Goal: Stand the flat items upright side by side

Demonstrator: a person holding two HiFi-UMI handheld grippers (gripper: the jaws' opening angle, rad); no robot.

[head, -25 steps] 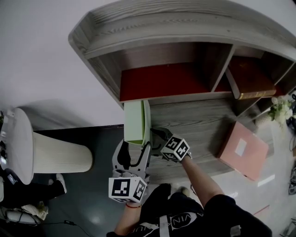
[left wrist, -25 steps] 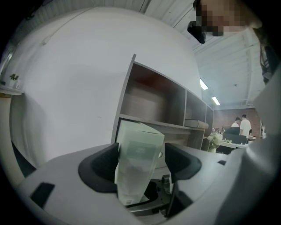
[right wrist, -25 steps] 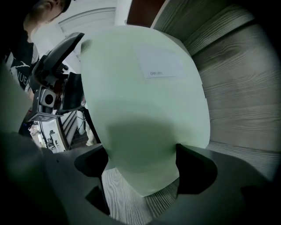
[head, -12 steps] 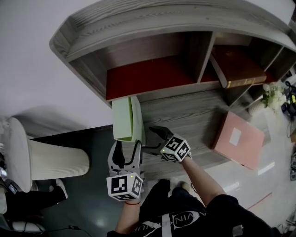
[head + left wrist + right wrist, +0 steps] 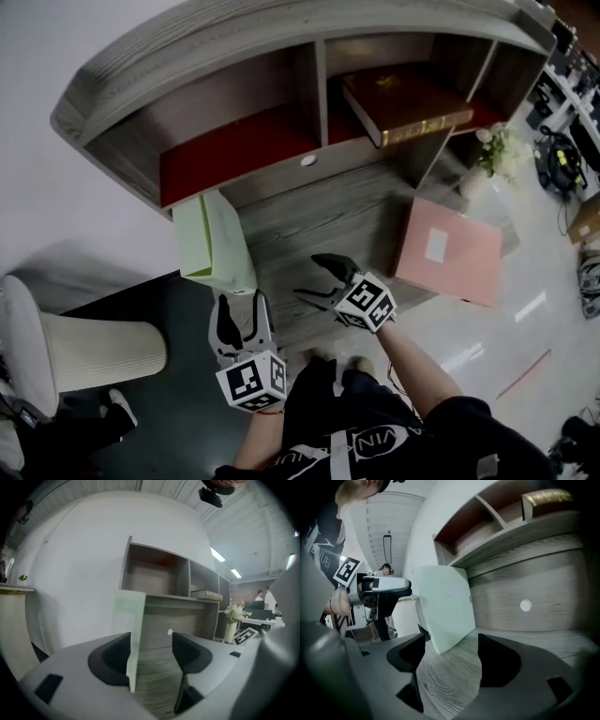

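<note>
The left claw point(image 5: 243, 314), whose jaws have just been closing but are not yet together, has the near edge of the upright green book point(image 5: 208, 242) in its gap, close by one jaw and clear of the other. The right claw point(image 5: 314, 278) has also just been narrowing and is spread on nothing above the desk point(image 5: 328, 216). The green book stands at the desk's left end below the shelf point(image 5: 281, 37), whose middle compartment holds a brown book point(image 5: 403, 103) lying flat, and a pink book point(image 5: 448, 251) lies flat on the desk's right part.
</note>
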